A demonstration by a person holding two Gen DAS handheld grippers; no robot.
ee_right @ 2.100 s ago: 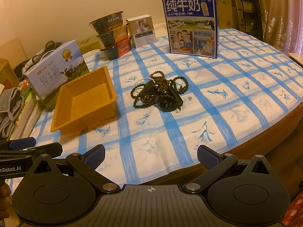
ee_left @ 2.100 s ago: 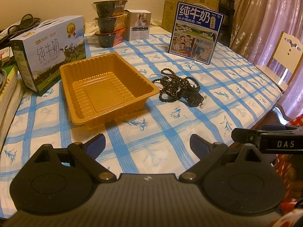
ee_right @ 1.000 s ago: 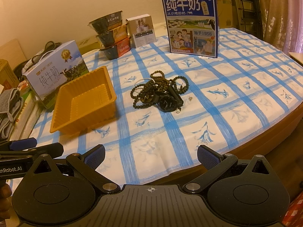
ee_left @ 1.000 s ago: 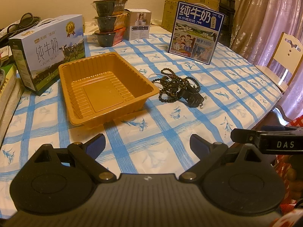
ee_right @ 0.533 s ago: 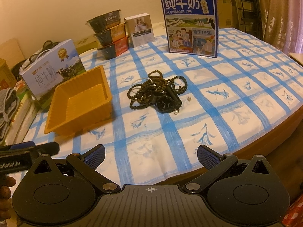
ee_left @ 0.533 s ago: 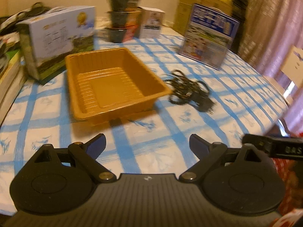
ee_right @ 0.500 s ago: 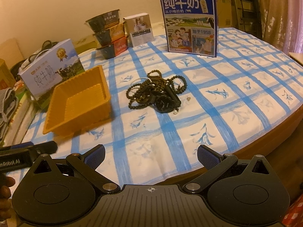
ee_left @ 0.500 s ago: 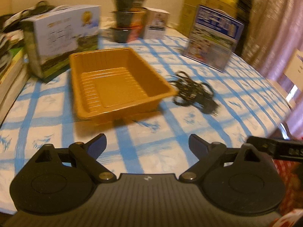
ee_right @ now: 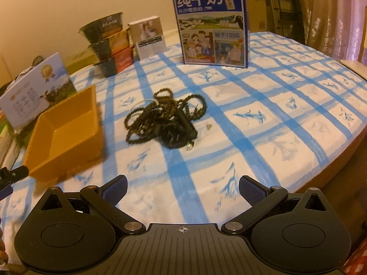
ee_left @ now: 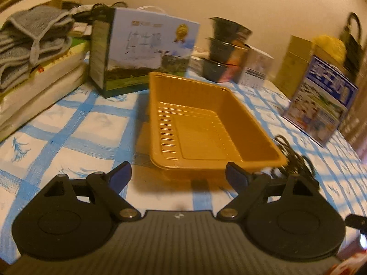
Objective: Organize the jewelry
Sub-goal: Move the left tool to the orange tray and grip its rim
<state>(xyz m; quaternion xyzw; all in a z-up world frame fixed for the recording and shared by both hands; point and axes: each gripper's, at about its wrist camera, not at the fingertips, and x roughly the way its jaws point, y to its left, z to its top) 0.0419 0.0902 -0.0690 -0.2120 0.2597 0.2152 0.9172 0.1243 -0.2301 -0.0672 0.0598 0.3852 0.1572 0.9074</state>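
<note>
A tangled pile of dark bead strings [ee_right: 160, 119] with a black watch-like piece lies on the blue-checked tablecloth [ee_right: 263, 123]; its edge shows in the left wrist view [ee_left: 291, 155]. An empty orange plastic tray [ee_left: 201, 123] sits left of the pile, also in the right wrist view [ee_right: 66, 135]. My left gripper [ee_left: 177, 175] is open and empty, just in front of the tray's near rim. My right gripper [ee_right: 182, 189] is open and empty, a short way in front of the bead pile. A small pale bead [ee_right: 208, 126] lies right of the pile.
A light-blue milk carton box [ee_left: 142, 52] stands behind the tray. Stacked black bowls [ee_right: 107, 45], a small white box [ee_right: 149, 37] and a dark-blue milk box [ee_right: 213, 26] stand at the back. Folded grey towels on books [ee_left: 32, 52] are at the left.
My left gripper has swung left and moved in toward the tray, which now fills its view. My right gripper has moved closer to the bead pile. Both stay open.
</note>
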